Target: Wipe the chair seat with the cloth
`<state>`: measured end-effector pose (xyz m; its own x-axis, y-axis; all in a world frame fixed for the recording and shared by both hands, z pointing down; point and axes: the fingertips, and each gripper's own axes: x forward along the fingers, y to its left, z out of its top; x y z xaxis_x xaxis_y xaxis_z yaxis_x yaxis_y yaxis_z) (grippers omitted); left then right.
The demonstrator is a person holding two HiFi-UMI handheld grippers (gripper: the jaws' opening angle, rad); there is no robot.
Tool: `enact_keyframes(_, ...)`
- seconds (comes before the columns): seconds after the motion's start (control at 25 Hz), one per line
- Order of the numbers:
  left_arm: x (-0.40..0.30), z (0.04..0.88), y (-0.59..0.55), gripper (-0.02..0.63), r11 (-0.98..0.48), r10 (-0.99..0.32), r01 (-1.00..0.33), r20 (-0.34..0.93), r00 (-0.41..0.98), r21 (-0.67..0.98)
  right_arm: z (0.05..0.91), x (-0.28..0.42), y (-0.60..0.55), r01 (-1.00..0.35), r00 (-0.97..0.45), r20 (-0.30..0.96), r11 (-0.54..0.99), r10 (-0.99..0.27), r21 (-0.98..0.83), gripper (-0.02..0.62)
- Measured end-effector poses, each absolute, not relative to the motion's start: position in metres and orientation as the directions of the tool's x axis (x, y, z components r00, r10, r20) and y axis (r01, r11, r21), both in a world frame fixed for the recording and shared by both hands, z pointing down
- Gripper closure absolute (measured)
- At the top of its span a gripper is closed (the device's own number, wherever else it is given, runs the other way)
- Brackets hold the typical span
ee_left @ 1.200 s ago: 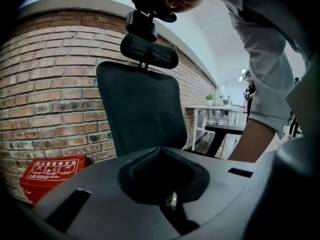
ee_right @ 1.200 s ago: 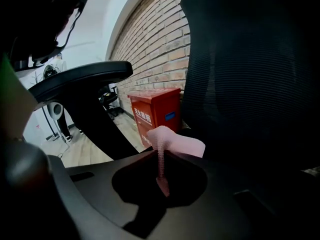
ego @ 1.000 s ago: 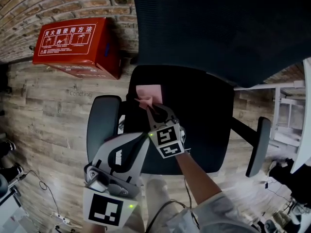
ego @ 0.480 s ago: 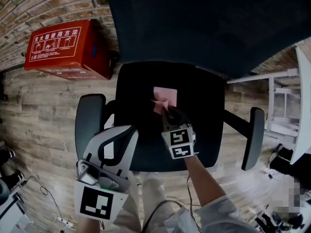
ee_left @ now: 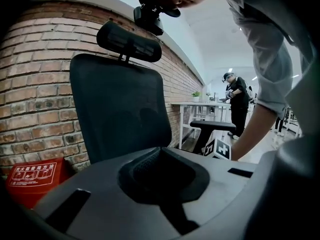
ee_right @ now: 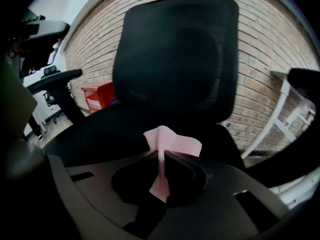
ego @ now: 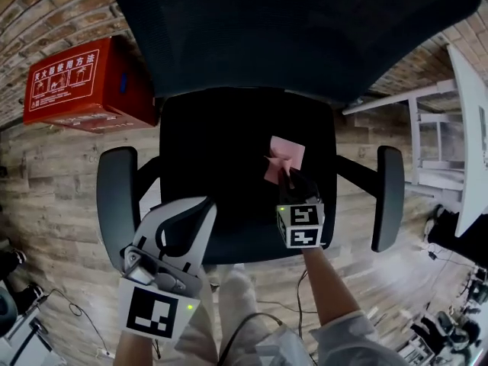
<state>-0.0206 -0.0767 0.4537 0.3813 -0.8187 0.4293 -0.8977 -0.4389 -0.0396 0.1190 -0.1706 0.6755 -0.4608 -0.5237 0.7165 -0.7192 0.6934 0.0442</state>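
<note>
A black office chair stands below me, its seat (ego: 221,158) dark and its mesh back (ego: 290,29) towards the brick wall. A pink cloth (ego: 282,158) lies on the right part of the seat, pinched at its near edge by my right gripper (ego: 285,175), which is shut on it. In the right gripper view the pink cloth (ee_right: 167,146) spreads on the seat (ee_right: 110,129) past the closed jaws. My left gripper (ego: 179,242) hangs off the seat's front left corner, shut and holding nothing. Its own view looks across the seat at the chair back (ee_left: 120,109).
A red box (ego: 76,86) stands on the wooden floor at the left by the brick wall. Armrests (ego: 116,204) (ego: 387,197) flank the seat. A white table (ego: 469,120) stands at the right. In the left gripper view another person (ee_left: 237,101) stands far off.
The right gripper has dragged the pink cloth rightward across the seat, from its left part to its right part. The left gripper has kept its place at the front left.
</note>
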Motion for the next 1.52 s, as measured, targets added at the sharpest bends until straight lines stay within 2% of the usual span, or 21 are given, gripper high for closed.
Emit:
enact_keyframes(0.28, 0.002, 0.457, -0.079, 0.588, -0.487, -0.796, -0.873, 0.433, 0.423, -0.042, 0.668, 0.204, -0.181, -0.849, -0.315, 0.724, 0.523, -0.614, 0.074, 0.543)
enact_keyframes(0.52, 0.010, 0.458, -0.079, 0.588, -0.508, -0.784, -0.860, 0.439, 0.439, -0.046, 0.663, 0.259, -0.178, -0.899, -0.221, 0.728, 0.425, -0.649, 0.106, 0.543)
enact_keyframes(0.68, 0.014, 0.458, -0.079, 0.588, -0.512, -0.782, -0.858, 0.440, 0.442, -0.048, 0.662, 0.274, -0.175, -0.904, -0.203, 0.729, 0.411, -0.654, 0.117, 0.543)
enact_keyframes(1.12, 0.000, 0.454, -0.071, 0.588, -0.495, -0.790, -0.867, 0.442, 0.424, -0.054, 0.665, 0.241, -0.161, -0.868, -0.265, 0.739, 0.487, -0.620, 0.098, 0.543)
enact_keyframes(1.52, -0.035, 0.447, -0.054, 0.588, -0.437, -0.818, -0.899, 0.435, 0.377, -0.042, 0.675, 0.150, -0.115, -0.793, -0.404, 0.744, 0.609, -0.532, 0.004, 0.543)
